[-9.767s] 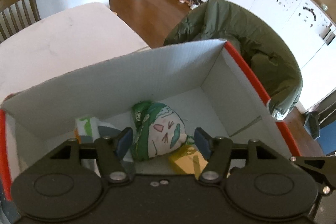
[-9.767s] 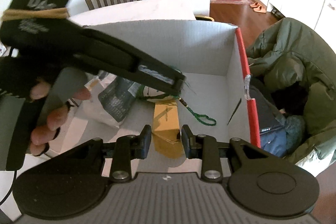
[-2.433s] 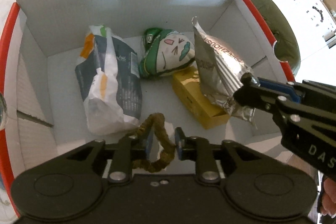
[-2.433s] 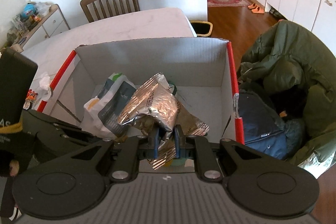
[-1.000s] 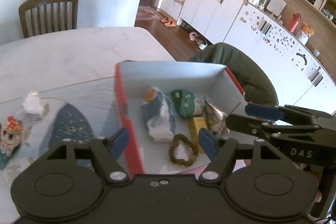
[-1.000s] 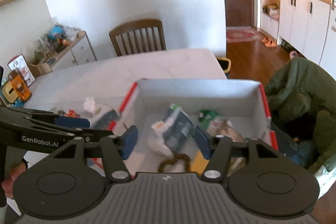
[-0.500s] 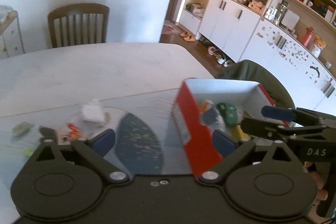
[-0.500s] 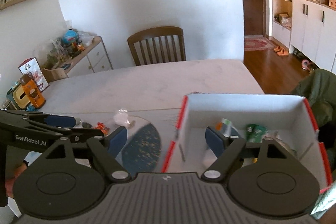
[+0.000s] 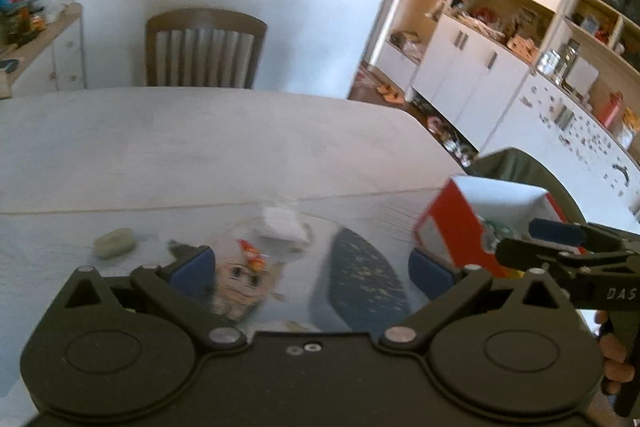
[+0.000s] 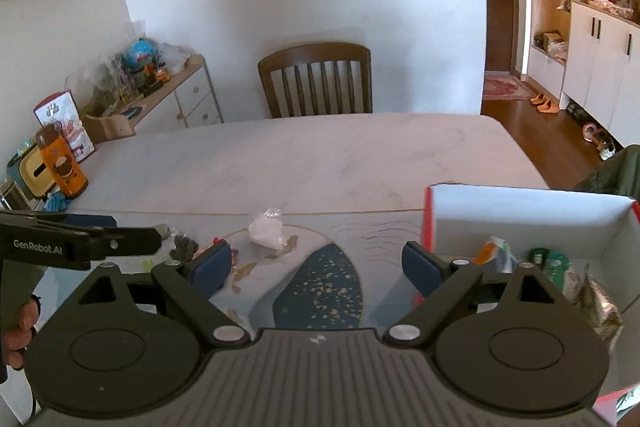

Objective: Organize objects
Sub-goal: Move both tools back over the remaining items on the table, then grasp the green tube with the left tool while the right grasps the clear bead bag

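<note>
I hold both tools above the near edge of the surface [image 10: 304, 155], and both are empty. My left hand-held gripper [image 9: 310, 267] has its jaws spread wide, and my right hand-held gripper [image 10: 316, 265] is just as wide, with nothing between the blue pads of either.

The red-and-white cardboard box [image 10: 520, 211] sits at the right end of the surface, and some packets already lie in it: a white and dark bag [image 10: 494, 253], a green pouch [image 10: 550, 261] and a silver foil pack [image 10: 600, 303]. The loose things left to sort lie to the left of the box, on the patterned mat [image 10: 320, 287]: a crumpled white plastic wrap [image 10: 266, 229], a small owl-faced toy with a red topknot [image 9: 242, 277] and, farther left, a pale green lump [image 9: 114, 243].

I judge the toy the likeliest next pick for my left tool. The left view is smeared, so I could misjudge where the toy lies and close on the mat instead. The wrap is soft and light; a careless pinch may catch only a corner and let it drop. The two tools sit close, so reaching together for neighbouring things risks a knock.
</note>
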{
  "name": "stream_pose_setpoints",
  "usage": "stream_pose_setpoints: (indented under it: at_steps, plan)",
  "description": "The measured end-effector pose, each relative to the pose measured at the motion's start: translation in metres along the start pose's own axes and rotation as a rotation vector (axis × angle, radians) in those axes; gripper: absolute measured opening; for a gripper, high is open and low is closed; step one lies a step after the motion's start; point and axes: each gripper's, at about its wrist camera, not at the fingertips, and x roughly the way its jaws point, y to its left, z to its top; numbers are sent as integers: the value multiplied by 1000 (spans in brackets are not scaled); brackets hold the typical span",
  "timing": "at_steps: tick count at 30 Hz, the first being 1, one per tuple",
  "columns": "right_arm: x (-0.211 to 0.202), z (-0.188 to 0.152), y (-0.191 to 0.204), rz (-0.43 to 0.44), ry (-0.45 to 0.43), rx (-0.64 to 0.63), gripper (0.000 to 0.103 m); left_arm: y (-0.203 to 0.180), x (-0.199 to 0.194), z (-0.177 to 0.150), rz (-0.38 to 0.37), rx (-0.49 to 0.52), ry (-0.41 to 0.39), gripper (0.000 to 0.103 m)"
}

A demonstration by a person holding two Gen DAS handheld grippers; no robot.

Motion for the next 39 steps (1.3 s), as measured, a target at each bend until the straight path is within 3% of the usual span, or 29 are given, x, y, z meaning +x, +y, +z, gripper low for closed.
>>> stream_pose_setpoints:
  at_steps: [6,19,26,39]
  plan:
    - [24,-1,22,8,22,-19,93,23,3,-16,55,82,-2,103]
    - [102,2,50,3,147,-44,93,86,26,-43,91,75,64,102]
    - [151,7,55,-34,205,-35,93,102,50,-52,95,72,124,100]
    - [215,10,62,-39,275,-8,92,111,76,-57,85,138,136,90]
